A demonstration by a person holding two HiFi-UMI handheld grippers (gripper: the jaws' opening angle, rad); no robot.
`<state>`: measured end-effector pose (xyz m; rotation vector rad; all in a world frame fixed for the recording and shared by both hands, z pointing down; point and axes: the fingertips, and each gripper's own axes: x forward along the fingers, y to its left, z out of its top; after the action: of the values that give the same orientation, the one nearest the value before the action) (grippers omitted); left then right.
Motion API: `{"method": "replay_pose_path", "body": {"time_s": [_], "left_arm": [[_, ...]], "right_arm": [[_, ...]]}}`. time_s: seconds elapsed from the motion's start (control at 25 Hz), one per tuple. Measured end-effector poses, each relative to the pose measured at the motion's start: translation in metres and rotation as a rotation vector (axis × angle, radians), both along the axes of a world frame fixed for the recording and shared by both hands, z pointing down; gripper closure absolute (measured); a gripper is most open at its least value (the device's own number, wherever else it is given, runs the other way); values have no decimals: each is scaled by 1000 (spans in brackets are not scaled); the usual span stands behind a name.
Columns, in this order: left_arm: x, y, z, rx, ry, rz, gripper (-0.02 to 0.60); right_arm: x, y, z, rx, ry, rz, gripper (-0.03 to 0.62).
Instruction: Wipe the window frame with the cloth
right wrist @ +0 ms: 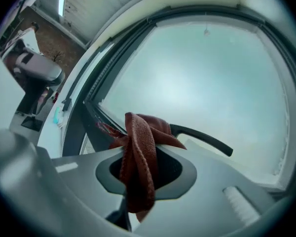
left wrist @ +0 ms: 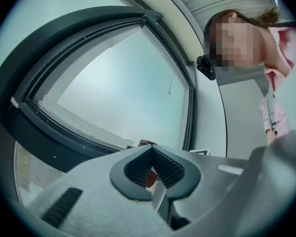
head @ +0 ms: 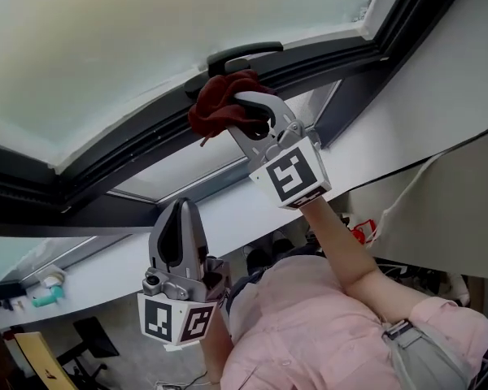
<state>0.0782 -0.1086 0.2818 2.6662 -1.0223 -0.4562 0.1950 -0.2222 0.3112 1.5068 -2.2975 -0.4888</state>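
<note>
The dark frame [head: 130, 149] runs overhead, its handle [head: 244, 55] just beside the red cloth [head: 220, 108]. The right gripper [head: 256, 104] clamps the cloth and holds it up at the frame. Bunched like that, I reckon a loose fold could catch on the handle or drag out of the jaws. Only the right gripper view shows a tail hanging below them. The left gripper [head: 181, 205] hangs low, well apart; its own view shows its jaws together, empty.

right tool [head: 246, 104] gripping cloth [head: 215, 109], left tool [head: 181, 210] closed
</note>
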Motion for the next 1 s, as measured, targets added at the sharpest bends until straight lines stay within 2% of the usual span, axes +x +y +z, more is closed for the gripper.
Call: {"method": "replay_pose_path", "body": {"time_s": [0.2,0.52,0.64,0.8,1.0], "left_arm": [[-6,-3,-1,5,5,-13,584],[8,-1,-5,12,16,10,584],[15,0,-6,13,18,15,584],[23,0,-6,11,19,20,584],[27,2,-10,15,23,19,584]], "right_arm": [[-2,-2,1,9,4,-14,516],[8,-2,0,1,-13,-22,516],[20,-2,-1,1,-7,-14,516],[33,-3,0,-2,-59,-1,516],[52,-2,0,-27,-38,-4,516]]}}
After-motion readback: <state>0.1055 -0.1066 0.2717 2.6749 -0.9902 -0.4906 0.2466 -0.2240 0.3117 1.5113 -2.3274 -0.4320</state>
